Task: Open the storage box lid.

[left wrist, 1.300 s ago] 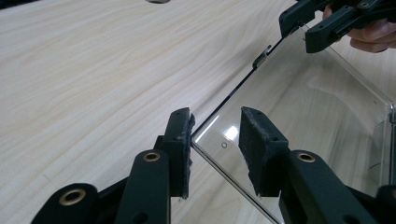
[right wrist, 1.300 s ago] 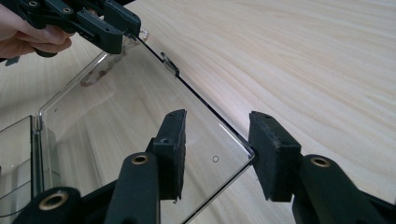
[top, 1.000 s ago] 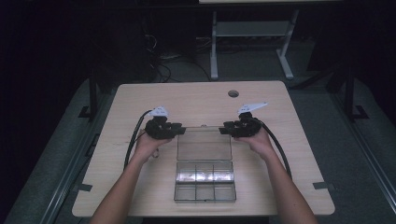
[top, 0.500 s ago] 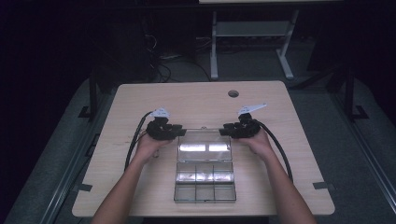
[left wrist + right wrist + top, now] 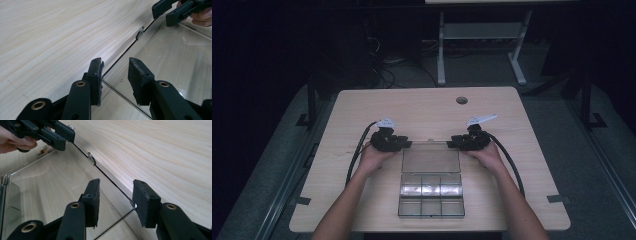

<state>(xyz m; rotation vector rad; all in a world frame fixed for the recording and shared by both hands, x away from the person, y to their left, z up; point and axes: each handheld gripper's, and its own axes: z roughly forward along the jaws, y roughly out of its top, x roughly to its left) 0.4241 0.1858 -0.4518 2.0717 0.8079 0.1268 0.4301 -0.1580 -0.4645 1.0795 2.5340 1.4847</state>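
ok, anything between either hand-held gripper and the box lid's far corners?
Nothing visible. The left hand-held gripper and right hand-held gripper each straddle a far corner of the clear lid, jaws open, only bare table around.

The high view is dimly lit: the counter (image 5: 427, 110) is picked out from above while the surrounding floor is lost in near-black. A pale glare is seen on the clear box (image 5: 431, 192) near the tools. Both gripper views are brightly and evenly lit, with sharp wood grain, faint reflections on the lid beyond the jaws, and soft shadows.
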